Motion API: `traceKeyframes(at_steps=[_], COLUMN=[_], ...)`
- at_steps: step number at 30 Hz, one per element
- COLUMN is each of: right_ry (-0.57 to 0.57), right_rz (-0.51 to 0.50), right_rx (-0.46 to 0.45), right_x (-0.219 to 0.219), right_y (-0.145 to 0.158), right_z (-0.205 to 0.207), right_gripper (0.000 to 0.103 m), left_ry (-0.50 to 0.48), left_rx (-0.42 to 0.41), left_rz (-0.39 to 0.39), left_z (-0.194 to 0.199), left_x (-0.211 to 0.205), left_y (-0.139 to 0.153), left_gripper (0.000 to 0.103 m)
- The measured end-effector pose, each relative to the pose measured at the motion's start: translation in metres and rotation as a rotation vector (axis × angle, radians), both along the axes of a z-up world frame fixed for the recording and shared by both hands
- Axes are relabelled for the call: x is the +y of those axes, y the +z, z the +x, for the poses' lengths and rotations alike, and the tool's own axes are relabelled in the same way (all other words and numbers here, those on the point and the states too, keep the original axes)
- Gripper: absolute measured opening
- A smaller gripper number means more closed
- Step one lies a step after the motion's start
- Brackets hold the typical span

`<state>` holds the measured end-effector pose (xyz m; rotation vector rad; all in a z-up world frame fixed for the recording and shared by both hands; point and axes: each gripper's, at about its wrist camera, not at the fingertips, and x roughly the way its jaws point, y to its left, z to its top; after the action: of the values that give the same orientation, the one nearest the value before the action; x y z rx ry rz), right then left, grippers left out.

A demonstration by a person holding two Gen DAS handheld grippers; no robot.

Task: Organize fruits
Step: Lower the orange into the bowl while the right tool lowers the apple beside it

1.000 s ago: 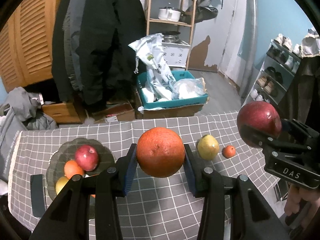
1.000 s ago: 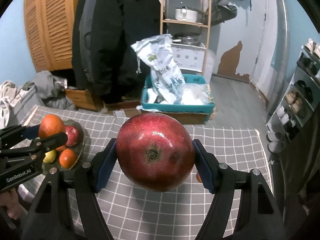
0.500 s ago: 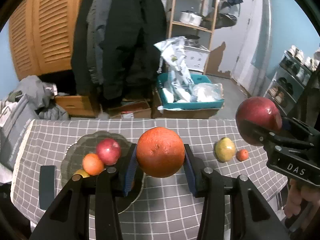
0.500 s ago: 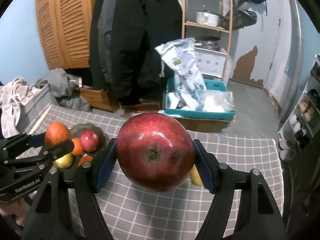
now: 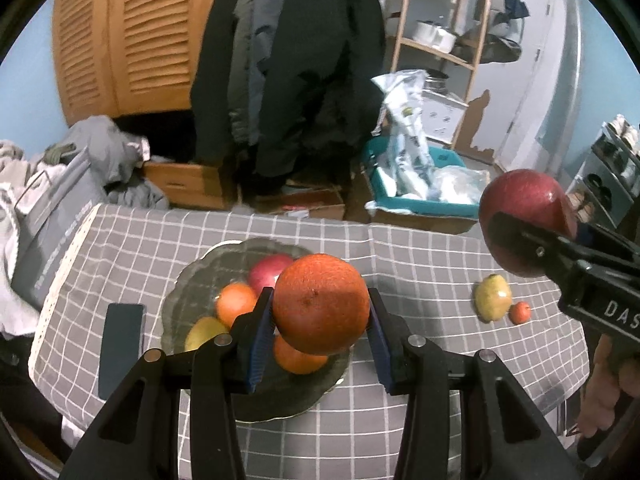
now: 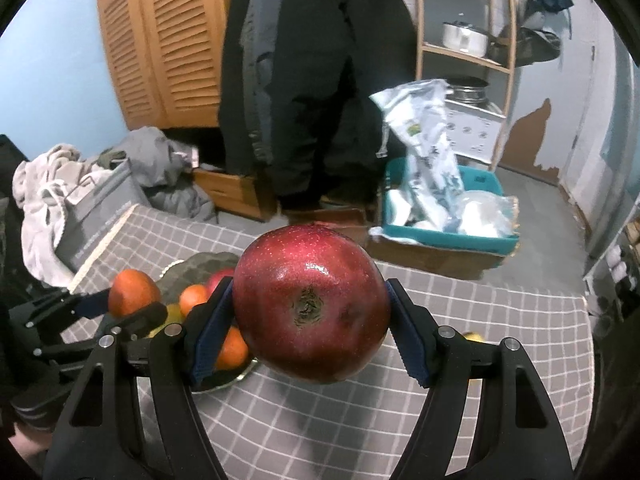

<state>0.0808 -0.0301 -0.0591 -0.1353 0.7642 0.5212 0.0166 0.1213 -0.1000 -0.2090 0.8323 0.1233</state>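
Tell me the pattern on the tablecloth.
The tablecloth is grey with a grid of thin white lines, clearest in the left wrist view.

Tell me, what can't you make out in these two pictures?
- Left view: the orange in the left gripper covers part of the plate, hiding some fruit there.
- Right view: the big red fruit in the right gripper hides most of the yellow fruit on the cloth.
- Left view: the small orange fruit is too small to name.
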Motion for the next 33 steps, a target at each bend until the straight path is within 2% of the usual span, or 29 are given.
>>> traceKeyframes(at_steps=[10, 17, 33], right_ry=[0.062, 0.097, 0.109], right_rz=[-0.001, -0.020, -0.067], right_rx=[0.055, 0.097, 0.203], right_x=[0.044, 0.070, 0.093], right_y=[-0.020, -0.041, -0.091], right_z=[0.007, 0.011, 0.023], right_gripper=[0.074, 0.074, 0.074], left_ry=[0.058, 0.066, 0.085], left_rx=[0.057, 0.121, 0.258], left_rz=[-0.023, -0.043, -0.101], left_z=[-0.003, 0.000, 0.009], left_x=[0.037, 0.048, 0.060], left_y=[-0.026, -0.052, -0.101], left_gripper=[0.044, 0.045, 0.047])
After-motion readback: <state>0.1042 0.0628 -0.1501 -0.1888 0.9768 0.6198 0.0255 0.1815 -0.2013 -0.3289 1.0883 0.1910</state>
